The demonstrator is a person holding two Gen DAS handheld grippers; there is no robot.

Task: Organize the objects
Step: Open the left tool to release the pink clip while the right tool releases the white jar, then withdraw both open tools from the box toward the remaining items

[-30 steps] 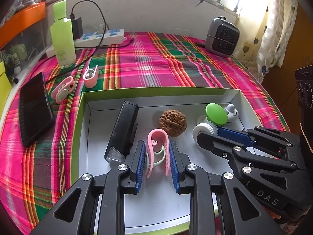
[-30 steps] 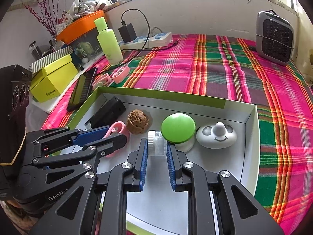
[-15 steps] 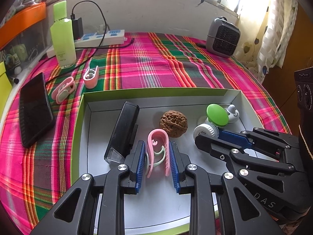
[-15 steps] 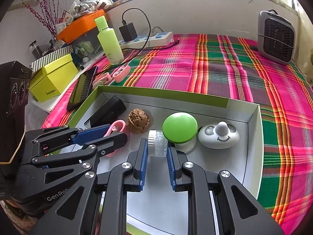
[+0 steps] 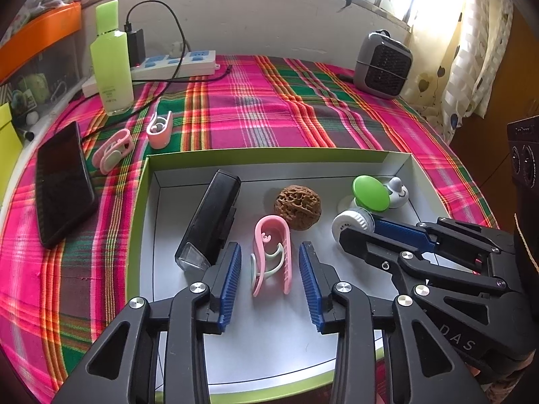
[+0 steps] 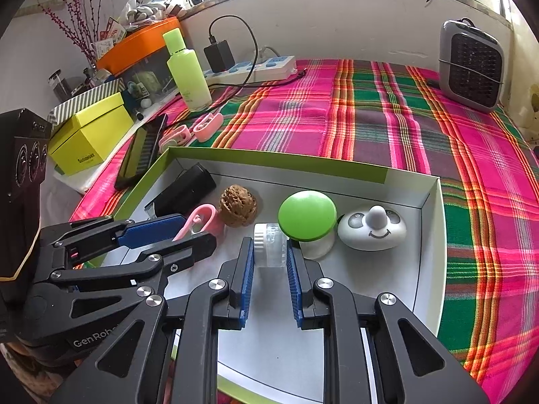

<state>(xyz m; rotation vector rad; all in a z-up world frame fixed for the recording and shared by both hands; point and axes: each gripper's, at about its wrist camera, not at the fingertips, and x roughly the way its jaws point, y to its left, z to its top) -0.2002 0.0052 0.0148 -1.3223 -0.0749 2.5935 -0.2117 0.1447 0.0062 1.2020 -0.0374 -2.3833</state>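
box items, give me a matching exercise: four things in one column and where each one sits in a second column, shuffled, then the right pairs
Things:
1. pink clip
2. clear jar
3. walnut
4. black phone

Places:
A. on the plaid cloth, outside the box
B. between the right gripper fingers
C. between the left gripper fingers, with gaps on both sides
D. in the box, between the black case and the green-capped mushroom

Pairs: 1-C, 2-B, 3-D, 4-A

Two wrist fisheyes, close above the tray [image 5: 269, 155], facing the window wall, sharing its contents.
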